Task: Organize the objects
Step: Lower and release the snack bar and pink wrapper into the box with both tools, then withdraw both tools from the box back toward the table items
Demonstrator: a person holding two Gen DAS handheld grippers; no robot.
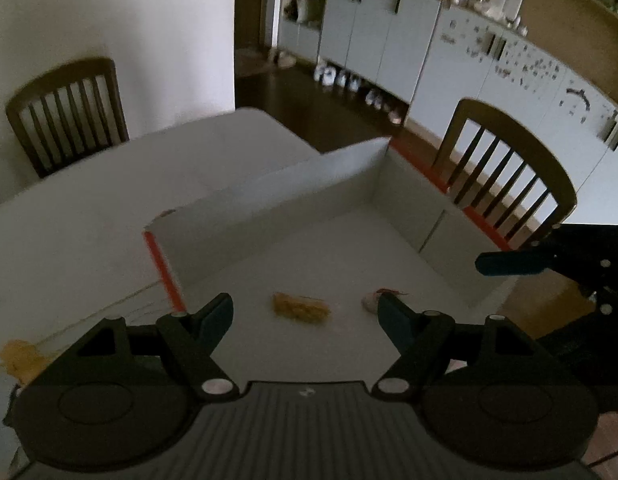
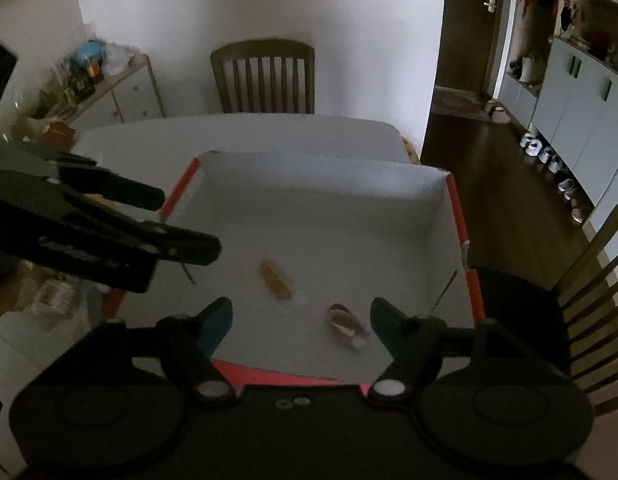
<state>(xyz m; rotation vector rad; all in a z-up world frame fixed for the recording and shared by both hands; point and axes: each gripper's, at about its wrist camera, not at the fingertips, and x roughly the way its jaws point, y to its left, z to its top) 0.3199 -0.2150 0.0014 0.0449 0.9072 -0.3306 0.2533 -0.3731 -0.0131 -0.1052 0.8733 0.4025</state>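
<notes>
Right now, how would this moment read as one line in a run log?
left gripper: open, empty | right gripper: open, empty | box: yellow item, brown-white item inside

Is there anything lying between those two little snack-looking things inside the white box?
No. In the right wrist view only bare white box floor separates the yellowish piece from the brown-and-white piece.

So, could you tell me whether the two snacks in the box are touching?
Apart: the right wrist view shows bare box floor between the yellow snack and the brown snack.
</notes>
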